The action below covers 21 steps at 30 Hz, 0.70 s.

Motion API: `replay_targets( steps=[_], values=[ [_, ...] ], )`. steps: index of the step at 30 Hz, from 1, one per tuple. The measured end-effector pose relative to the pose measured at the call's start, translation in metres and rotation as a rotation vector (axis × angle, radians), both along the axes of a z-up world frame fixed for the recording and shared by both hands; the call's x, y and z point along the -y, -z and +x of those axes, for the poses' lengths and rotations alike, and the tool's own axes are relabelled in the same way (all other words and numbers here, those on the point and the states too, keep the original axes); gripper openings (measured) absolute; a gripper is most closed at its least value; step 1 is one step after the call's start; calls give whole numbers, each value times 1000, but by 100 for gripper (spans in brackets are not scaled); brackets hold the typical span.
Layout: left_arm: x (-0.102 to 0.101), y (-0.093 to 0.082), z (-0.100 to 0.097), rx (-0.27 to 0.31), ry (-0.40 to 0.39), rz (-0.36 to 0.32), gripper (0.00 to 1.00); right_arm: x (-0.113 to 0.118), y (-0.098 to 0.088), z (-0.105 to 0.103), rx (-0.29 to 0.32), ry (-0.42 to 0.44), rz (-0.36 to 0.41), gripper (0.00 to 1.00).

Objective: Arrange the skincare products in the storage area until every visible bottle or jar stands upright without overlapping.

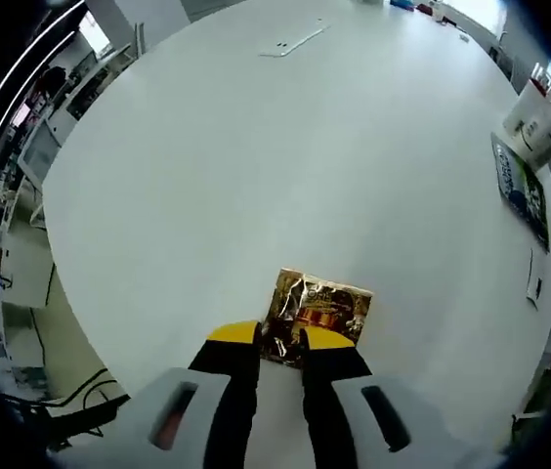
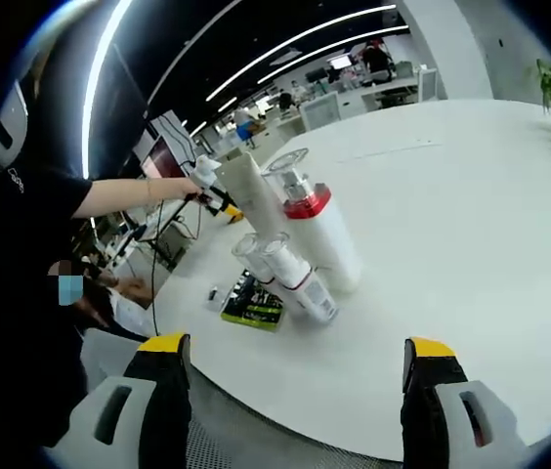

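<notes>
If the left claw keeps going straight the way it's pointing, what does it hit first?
Probably the crinkled gold and dark foil packet lying flat on the white table, right at the left claw tips. Whether they already touch it is unclear.

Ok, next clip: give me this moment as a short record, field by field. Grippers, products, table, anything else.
left gripper: jaws close together at the near edge of a gold packet; grip unclear
right gripper: open, holding nothing
bottles: white cluster, one with a red band, standing close together
booklet: dark, flat beside the bottles
table: white, round
person: arm stretched toward the far edge of the table
</notes>
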<state>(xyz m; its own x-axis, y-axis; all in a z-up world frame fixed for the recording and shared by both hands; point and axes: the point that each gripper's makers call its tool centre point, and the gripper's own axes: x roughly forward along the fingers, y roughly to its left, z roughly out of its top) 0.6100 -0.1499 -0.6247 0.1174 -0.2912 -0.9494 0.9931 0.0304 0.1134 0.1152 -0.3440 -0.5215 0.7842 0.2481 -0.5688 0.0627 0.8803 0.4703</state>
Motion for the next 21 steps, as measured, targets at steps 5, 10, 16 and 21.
replay_targets(
  steps=[5, 10, 16, 21],
  values=[
    [-8, 3, 1, -7, -94, -43, 0, 0, 1, 0, -1, -4, 0, 93],
    [-12, 1, -16, -8, -187, -108, 0, -4, 1, 2, 4, -16, 2, 93],
    [-19, 4, -59, -68, -242, -180, 0, -9, 0, 2, 7, -44, 4, 93],
    [-24, 3, -85, -80, -249, -200, 0, -14, -1, 3, 15, -62, 3, 93]
  ],
)
